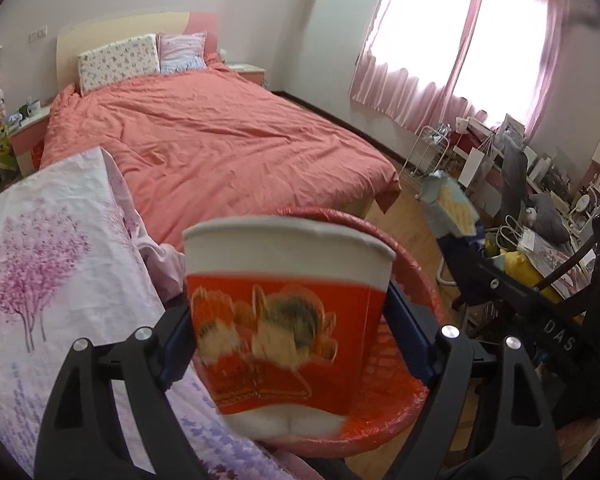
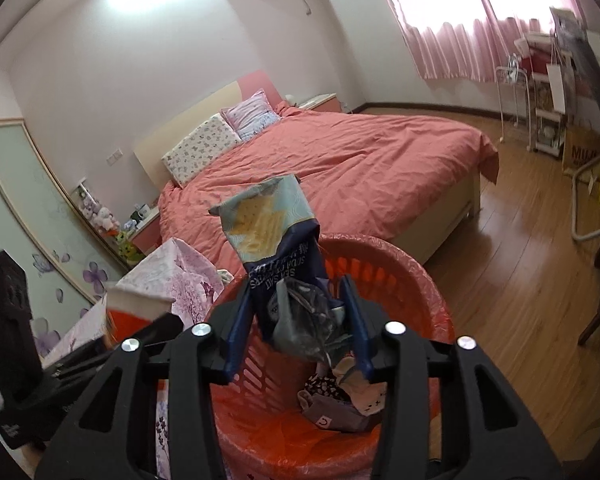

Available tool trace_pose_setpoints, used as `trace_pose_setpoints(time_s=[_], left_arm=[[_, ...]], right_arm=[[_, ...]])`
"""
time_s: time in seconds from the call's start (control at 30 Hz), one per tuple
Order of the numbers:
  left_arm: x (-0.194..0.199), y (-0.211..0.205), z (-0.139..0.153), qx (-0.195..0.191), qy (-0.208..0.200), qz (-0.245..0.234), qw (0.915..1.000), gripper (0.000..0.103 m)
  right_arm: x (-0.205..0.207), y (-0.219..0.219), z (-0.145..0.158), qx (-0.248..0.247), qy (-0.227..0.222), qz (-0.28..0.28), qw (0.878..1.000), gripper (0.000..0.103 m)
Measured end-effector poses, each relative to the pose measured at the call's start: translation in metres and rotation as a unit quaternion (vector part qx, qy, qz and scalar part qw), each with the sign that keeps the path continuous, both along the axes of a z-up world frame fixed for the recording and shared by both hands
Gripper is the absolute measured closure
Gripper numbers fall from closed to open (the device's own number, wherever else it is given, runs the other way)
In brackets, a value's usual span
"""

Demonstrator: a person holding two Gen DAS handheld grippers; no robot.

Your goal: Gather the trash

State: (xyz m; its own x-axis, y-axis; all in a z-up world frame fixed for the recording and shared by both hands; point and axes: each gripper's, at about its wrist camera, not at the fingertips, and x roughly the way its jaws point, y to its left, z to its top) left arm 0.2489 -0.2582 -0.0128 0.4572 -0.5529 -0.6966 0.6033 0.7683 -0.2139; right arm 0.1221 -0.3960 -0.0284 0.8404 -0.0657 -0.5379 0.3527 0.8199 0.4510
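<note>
Paper cup (image 1: 288,312) matt; plastic basket (image 2: 416,276) glossy; wrapper (image 2: 272,220) crinkled.

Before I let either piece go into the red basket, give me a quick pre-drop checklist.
1. Left claw shut on the paper cup: ok.
2. Right claw shut on the cracker bag: ok.
3. Cracker bag above the red basket opening: ok.
4. Paper cup fully inside the basket rim: cannot tell; it sits at the rim's left side.
5. Room in the basket: ok; only some wrappers lie at the bottom.
6. Cup empty: cannot tell.
</note>
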Motion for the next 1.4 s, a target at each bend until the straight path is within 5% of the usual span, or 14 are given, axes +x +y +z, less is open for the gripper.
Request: trace_pose_setpoints(time_s=[0.27,0.43,0.8,1.07,1.4], left_arm=[[0.011,0.015,-0.02,0.025,0.018,0.025,0.9992,0.016],[0.01,0.033,-0.008,0.022,0.015,0.038,0.9989,0.016],[-0.049,0.11,0.045,0.042,-0.068,0.08,0.9935,0.011],[-0.112,0.178,0.062,0.061,-0.125,0.141,0.9801,0.004],[-0.182,0.252,0.06,0.05,-0.144,0.243,0.9579,0.004]], right_arm=[[-0.003,-0.002,-0.009,0.012,0.009,0.003,1.0,0.042],[-0.012,0.001,-0.001,-0.003,0.007,-0.004,1.0,0.035],[-0.057,0.05,0.042,-0.124,-0.007,-0.038,0.991,0.002],[-0.095,0.107,0.054,-0.213,-0.002,-0.058,0.975,0.002],[-0.136,0.143,0.055,-0.211,-0.039,-0.079,0.973,0.002]])
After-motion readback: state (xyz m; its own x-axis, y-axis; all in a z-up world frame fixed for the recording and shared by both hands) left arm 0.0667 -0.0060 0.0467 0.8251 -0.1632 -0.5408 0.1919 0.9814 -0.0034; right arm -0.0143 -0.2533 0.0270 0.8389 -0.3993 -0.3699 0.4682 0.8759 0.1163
